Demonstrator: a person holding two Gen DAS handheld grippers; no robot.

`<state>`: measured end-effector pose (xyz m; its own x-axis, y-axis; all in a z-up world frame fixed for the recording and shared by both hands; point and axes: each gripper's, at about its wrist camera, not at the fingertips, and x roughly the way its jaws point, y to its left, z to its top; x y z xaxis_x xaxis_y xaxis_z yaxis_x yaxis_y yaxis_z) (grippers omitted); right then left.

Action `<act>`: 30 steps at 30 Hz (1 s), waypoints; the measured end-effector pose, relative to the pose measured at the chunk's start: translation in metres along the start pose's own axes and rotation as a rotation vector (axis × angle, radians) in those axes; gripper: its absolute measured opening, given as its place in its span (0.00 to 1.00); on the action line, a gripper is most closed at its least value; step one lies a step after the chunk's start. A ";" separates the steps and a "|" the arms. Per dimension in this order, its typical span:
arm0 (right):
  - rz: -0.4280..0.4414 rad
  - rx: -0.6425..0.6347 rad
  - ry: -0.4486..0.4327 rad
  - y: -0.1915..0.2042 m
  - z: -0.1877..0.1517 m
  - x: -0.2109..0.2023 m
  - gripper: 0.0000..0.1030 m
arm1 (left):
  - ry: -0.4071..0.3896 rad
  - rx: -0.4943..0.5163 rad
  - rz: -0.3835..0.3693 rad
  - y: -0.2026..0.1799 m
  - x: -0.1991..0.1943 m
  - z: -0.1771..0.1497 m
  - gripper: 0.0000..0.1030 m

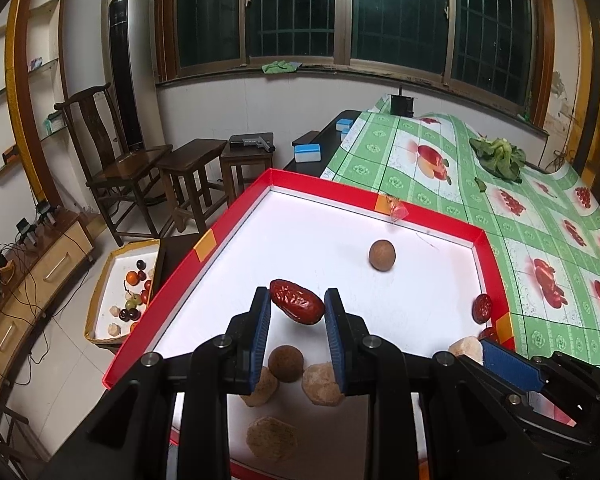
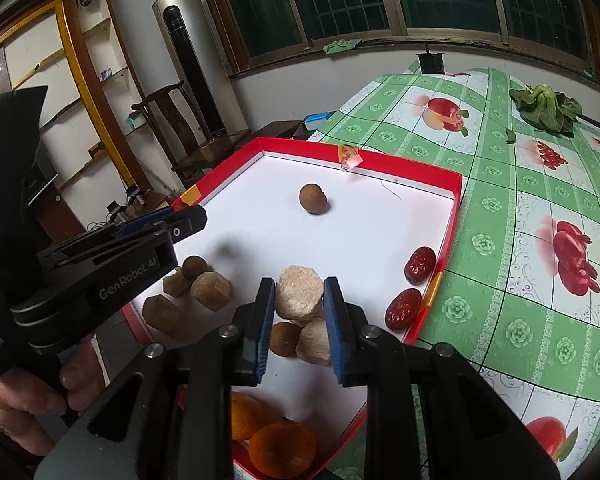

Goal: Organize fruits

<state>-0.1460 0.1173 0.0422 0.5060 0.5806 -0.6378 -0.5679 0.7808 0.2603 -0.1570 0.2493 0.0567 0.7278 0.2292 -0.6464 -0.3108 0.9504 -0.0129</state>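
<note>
Left wrist view: left gripper [image 1: 297, 308] clamps a red date [image 1: 297, 307] above the tray [image 1: 236, 216], long axis from 10 to 4 o'clock; right wrist view: right gripper [image 2: 299, 299] clamps a pale chunk [image 2: 299, 293] over the tray's near half, two dates [image 2: 420, 265] lying at 3 o'clock.

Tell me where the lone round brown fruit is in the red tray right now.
In both wrist views the round brown fruit sits alone on the red tray's white floor, toward the far wall, beyond both grippers.
</note>
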 end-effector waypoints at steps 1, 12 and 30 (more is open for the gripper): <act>-0.002 0.001 0.004 -0.001 0.000 0.002 0.26 | 0.001 0.003 0.001 0.000 0.000 0.000 0.26; -0.036 -0.013 0.022 0.003 0.001 0.008 0.26 | 0.019 0.017 0.012 -0.002 0.000 -0.003 0.37; -0.127 -0.021 -0.141 0.003 0.014 -0.055 0.60 | -0.103 0.031 0.040 -0.010 -0.067 0.010 0.82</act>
<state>-0.1669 0.0908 0.0881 0.6601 0.5051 -0.5560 -0.5059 0.8461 0.1680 -0.1966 0.2264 0.1081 0.7745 0.2855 -0.5645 -0.3224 0.9459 0.0361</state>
